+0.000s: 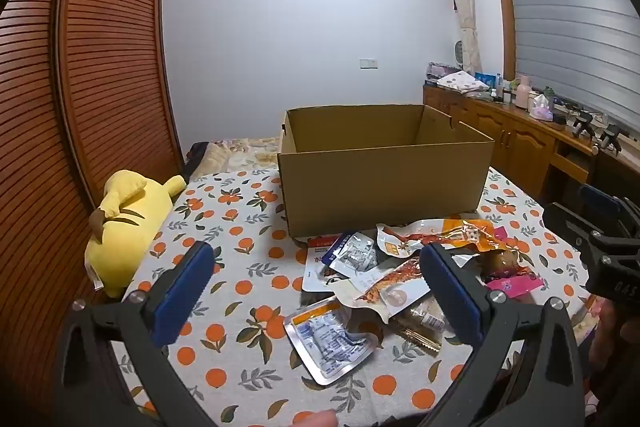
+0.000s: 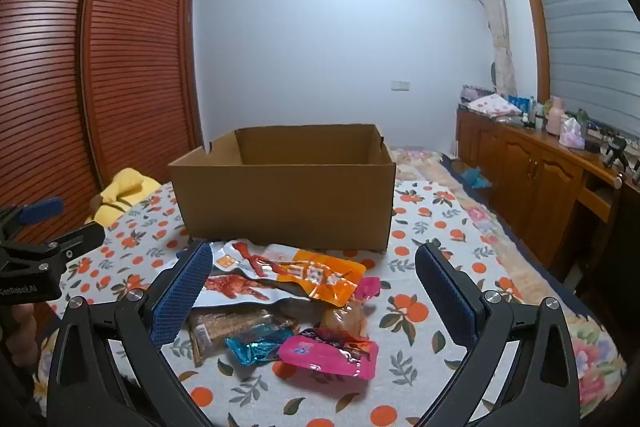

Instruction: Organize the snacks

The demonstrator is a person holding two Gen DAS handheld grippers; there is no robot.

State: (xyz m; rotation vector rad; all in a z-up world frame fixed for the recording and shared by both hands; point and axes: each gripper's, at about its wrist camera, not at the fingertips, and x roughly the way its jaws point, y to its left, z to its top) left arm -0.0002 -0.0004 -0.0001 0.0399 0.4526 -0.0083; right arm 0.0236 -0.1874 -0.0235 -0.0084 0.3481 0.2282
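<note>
An open cardboard box (image 1: 384, 183) stands on the orange-print cloth; it also shows in the right wrist view (image 2: 286, 199). A pile of snack packets lies in front of it. In the left wrist view, a silver packet (image 1: 330, 341) lies between my open left gripper's (image 1: 316, 287) fingers, with a fish packet (image 1: 394, 287) and an orange packet (image 1: 456, 233) beyond. My right gripper (image 2: 314, 287) is open and empty above a pink packet (image 2: 332, 353), a blue packet (image 2: 256, 343) and the orange packet (image 2: 316, 273). Each gripper appears at the edge of the other's view.
A yellow plush toy (image 1: 124, 223) lies at the left edge of the bed by a slatted wooden wardrobe (image 1: 92, 75). A wooden cabinet (image 2: 532, 179) with bottles and clutter stands on the right under the window.
</note>
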